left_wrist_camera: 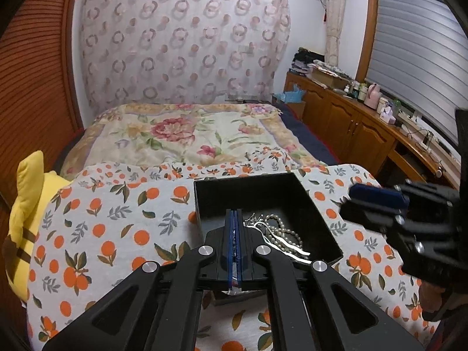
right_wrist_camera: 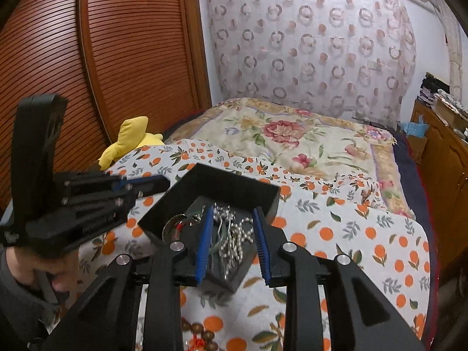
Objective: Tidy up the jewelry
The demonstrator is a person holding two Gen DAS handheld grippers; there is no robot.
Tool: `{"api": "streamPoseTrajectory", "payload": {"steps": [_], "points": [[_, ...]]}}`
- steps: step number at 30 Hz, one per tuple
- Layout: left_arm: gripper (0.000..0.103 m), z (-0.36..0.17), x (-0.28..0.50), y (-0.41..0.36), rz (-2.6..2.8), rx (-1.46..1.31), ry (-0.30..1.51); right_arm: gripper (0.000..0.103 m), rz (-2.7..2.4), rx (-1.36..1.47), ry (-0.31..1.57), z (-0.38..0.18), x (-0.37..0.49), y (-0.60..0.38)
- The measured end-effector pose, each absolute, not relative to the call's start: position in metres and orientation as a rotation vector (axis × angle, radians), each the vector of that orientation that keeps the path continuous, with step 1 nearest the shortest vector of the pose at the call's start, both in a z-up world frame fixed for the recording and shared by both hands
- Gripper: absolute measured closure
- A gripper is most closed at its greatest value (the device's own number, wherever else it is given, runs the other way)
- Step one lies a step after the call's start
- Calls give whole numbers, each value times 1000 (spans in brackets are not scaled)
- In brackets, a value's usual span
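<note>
A black open box (left_wrist_camera: 301,196) sits on the orange-print cloth (left_wrist_camera: 117,219). Inside it lie a pearl necklace (left_wrist_camera: 285,232) and silver chains (left_wrist_camera: 257,219). In the right wrist view the box (right_wrist_camera: 231,188) holds the same pearls and chains (right_wrist_camera: 234,241). My left gripper (left_wrist_camera: 234,213) is shut, with nothing visible between its blue pads, just above the box's near left corner. My right gripper (right_wrist_camera: 231,213) is open, its blue pads spread over the jewelry in the box. It shows to the right of the box in the left wrist view (left_wrist_camera: 377,201). The left gripper shows beside the box's left (right_wrist_camera: 140,187).
Brown wooden beads (right_wrist_camera: 201,333) lie on the cloth near the lower edge. A yellow plush toy (left_wrist_camera: 26,204) lies left of the cloth. A floral quilt (left_wrist_camera: 187,134) covers the bed behind. A wooden cabinet (left_wrist_camera: 365,134) with clutter stands at the right.
</note>
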State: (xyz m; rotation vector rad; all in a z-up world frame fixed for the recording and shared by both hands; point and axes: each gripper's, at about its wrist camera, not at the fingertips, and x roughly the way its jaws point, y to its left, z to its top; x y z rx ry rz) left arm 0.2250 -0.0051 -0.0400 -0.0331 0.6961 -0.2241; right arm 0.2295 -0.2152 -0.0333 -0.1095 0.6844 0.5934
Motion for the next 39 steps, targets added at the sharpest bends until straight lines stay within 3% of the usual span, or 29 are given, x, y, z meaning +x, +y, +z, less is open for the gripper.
{"api": "streamPoseTrajectory", "payload": {"steps": [21, 25, 27, 30, 39], "points": [[101, -69, 134, -1, -311, 70, 758, 72, 592, -133, 742, -78, 137, -243], [88, -83, 127, -1, -316, 66, 787, 72, 584, -142, 771, -88, 132, -248], [87, -90, 122, -2, -321, 65, 801, 72, 583, -144, 790, -94, 131, -250], [72, -98, 116, -5, -331, 65, 815, 72, 601, -137, 817, -101, 131, -250], [59, -102, 99, -16, -356, 82, 811, 73, 595, -121, 875, -114, 148, -245]]}}
